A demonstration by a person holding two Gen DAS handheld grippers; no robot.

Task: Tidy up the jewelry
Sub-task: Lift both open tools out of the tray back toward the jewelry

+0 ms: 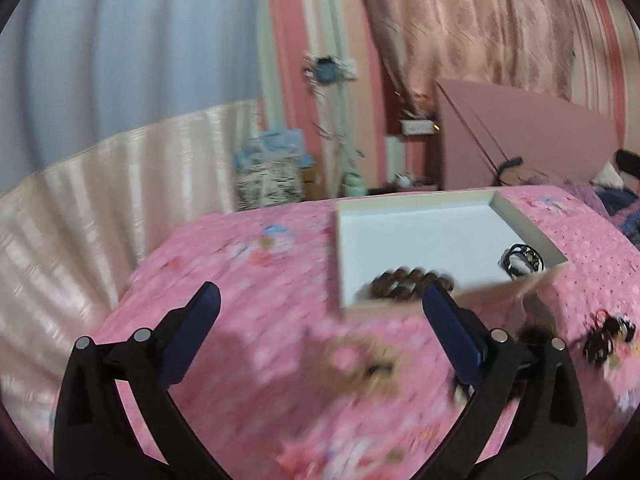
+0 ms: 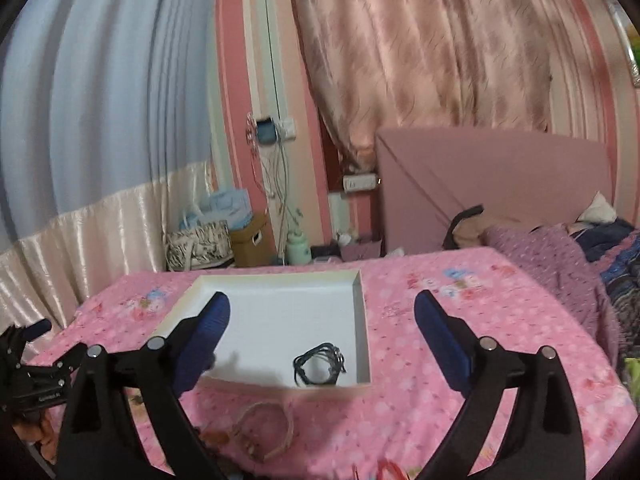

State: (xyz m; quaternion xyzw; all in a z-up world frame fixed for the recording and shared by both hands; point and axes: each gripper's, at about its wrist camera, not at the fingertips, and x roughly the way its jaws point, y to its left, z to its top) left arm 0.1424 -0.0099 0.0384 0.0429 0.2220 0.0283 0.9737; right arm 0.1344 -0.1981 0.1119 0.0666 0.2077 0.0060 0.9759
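Both tongs spread, empty: left gripper (image 1: 320, 312), right gripper (image 2: 322, 318). Bead bracelet (image 1: 408, 282) already boxed; probably grab beige bracelet (image 2: 264, 428) next, drop into white box (image 2: 362, 312).

A pink floral bedspread (image 2: 460, 360) lies before patterned curtains (image 2: 420, 48) and a green bottle (image 2: 298, 249).

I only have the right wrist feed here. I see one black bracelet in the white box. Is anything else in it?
Observer: Yes, a brown bead bracelet lies in the white box, near its front wall.
Operator: Any jewelry left outside, to the box's right?
Observer: A dark tangled piece lies on the pink bedspread.
Operator: Is the left gripper holding anything?
Observer: No, the left gripper is open and empty.
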